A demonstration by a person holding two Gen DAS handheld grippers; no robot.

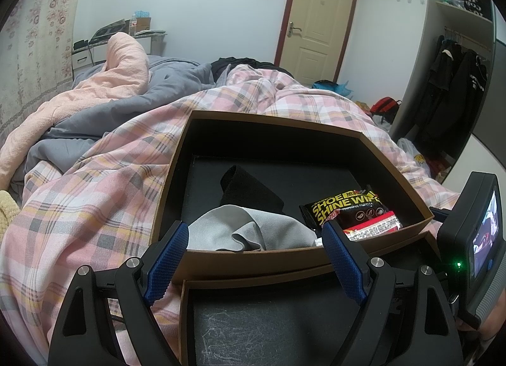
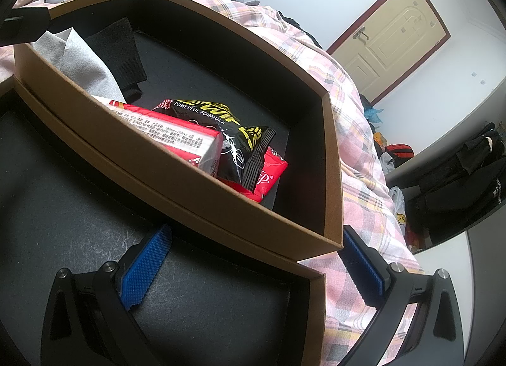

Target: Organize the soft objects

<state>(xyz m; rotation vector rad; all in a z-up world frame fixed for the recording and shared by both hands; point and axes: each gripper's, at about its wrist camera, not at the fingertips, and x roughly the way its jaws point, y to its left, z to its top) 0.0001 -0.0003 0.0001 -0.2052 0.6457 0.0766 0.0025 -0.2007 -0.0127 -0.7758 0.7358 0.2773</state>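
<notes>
the brown box (image 1: 240, 257) sits on the plaid quilt (image 1: 79, 195) of the bed, with its lid (image 2: 177, 312) lying open-side up just in front of it, touching or nearly touching its near wall. the soft things are already seen inside the box: a grey cloth (image 1: 240, 230) bunched against the near wall, a black fabric piece (image 1: 249, 190) just behind it, a black shoe wipes packet (image 1: 344, 208) and a red-and-white tissue pack (image 1: 373, 227) toward the right-hand end.

the left gripper (image 1: 253, 258) is held with its jaws wide apart and nothing between the pads; the box's near wall runs crosswise between them, and the grey cloth lies directly ahead and just beyond that wall, so this hand is judged the nearer one to the cloth. the right gripper (image 2: 256, 268) is likewise spread wide and empty, poised over the lid near the box's right-hand corner, with the packets ahead and to its left.

from the left wrist view the cloth's folds and the black piece's long axis, running away from the jaws, are shown clearly. from the right wrist view the stacking of the packets is revealed: the shoe wipes packet lies partly over a red pack (image 2: 268, 176), which is hardly made out from the left.
</notes>
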